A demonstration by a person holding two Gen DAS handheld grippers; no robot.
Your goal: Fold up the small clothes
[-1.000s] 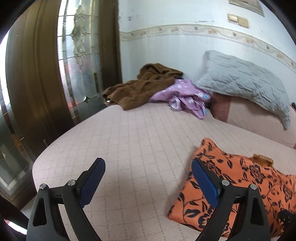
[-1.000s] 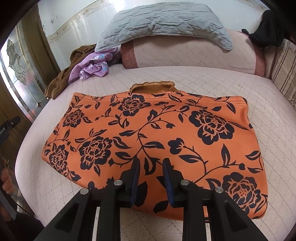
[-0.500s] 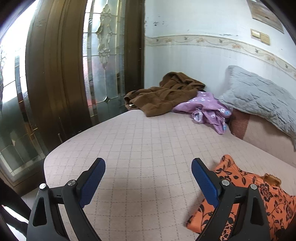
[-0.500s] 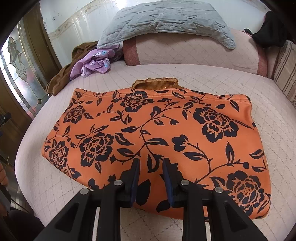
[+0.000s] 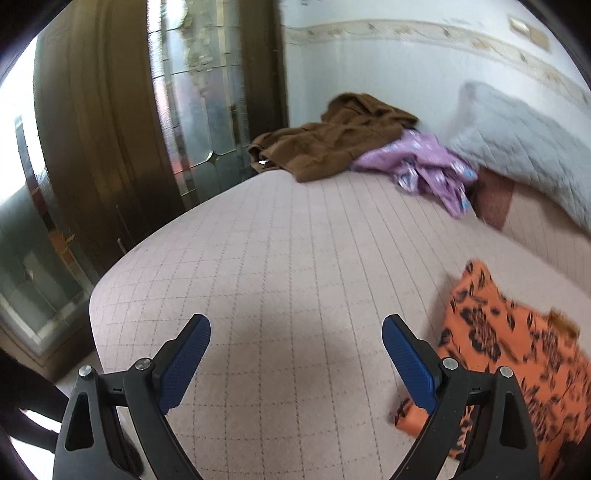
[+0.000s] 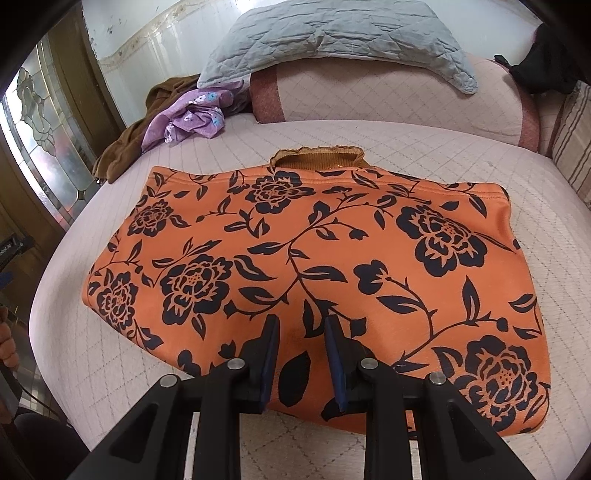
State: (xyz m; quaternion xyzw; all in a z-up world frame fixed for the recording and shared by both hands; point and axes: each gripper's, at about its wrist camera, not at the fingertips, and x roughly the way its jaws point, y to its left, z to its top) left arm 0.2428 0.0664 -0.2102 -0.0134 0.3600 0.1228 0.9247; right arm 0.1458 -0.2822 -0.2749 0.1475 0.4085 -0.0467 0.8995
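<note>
Orange floral top [image 6: 317,273] lying flat on pink quilted bed [image 6: 369,140], folded into a rough rectangle, brown ribbed collar [image 6: 319,157] poking out at far edge. Right gripper [image 6: 301,332] low over near edge of the top, jaws narrow with a small gap; cannot tell whether pads pinch fabric or just hover. Left gripper [image 5: 295,343] spread wide, released, nothing between jaws, over bare bed [image 5: 277,258] just left of the top's corner [image 5: 517,339]. Left view blurred. Brown garment [image 5: 332,147] and purple flowered garment [image 5: 432,166] heaped together at far side near glass door [image 5: 199,92]. Grey quilted pillow [image 6: 332,33] resting on pink bolster [image 6: 388,96] behind the top. Striped cushion [image 6: 572,147] at right edge.
</note>
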